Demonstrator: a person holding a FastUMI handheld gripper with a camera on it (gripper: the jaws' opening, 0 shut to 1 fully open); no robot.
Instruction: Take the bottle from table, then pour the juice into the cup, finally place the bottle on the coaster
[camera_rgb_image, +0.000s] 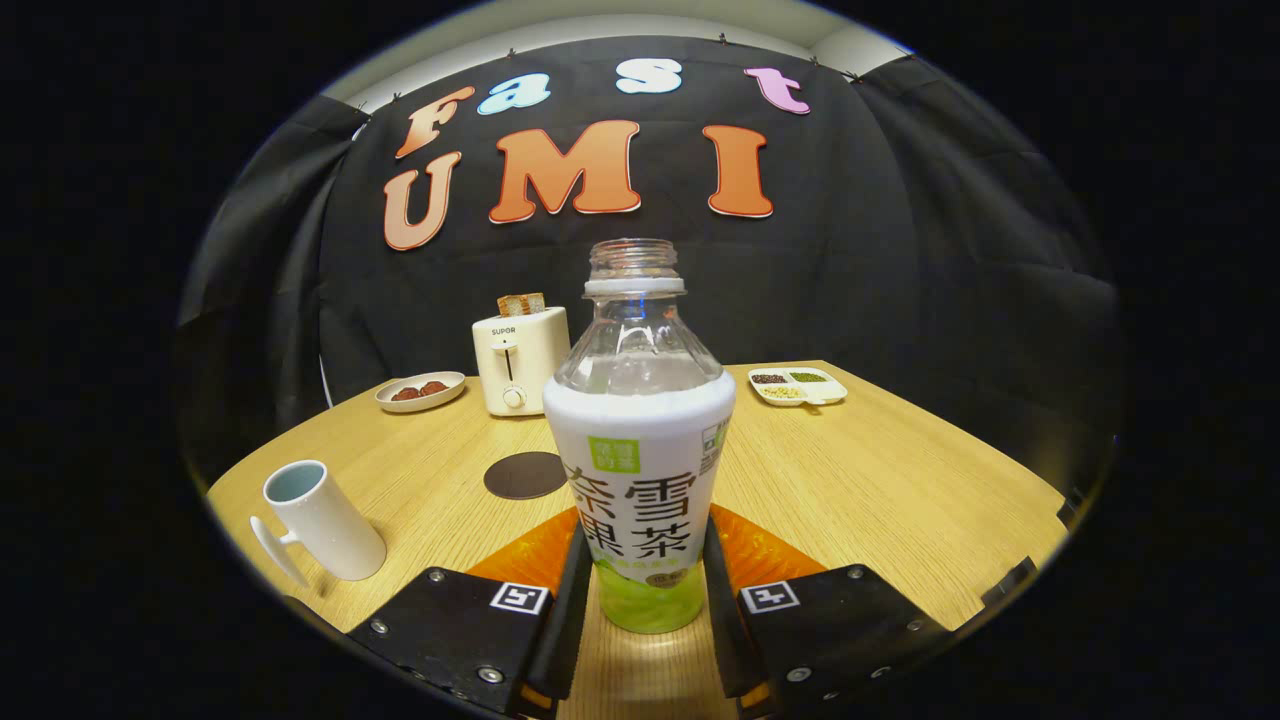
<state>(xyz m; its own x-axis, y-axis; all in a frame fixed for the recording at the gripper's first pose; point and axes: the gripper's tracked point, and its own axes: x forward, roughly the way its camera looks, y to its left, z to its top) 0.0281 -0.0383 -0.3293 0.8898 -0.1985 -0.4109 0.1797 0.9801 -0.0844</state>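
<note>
Gripper (640, 600) fingers are seen pressed against both sides of the uncapped bottle (640, 440), held upright on the table (880, 480). Left stands the cup (322, 520); farther, the coaster (525, 475), then a toaster (518, 360).

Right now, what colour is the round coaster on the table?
Dark brown round coaster, clearest in the gripper view, beyond the claw.

Toaster (519, 358) w/ toast, two dishes (420, 391) (798, 386)
</note>
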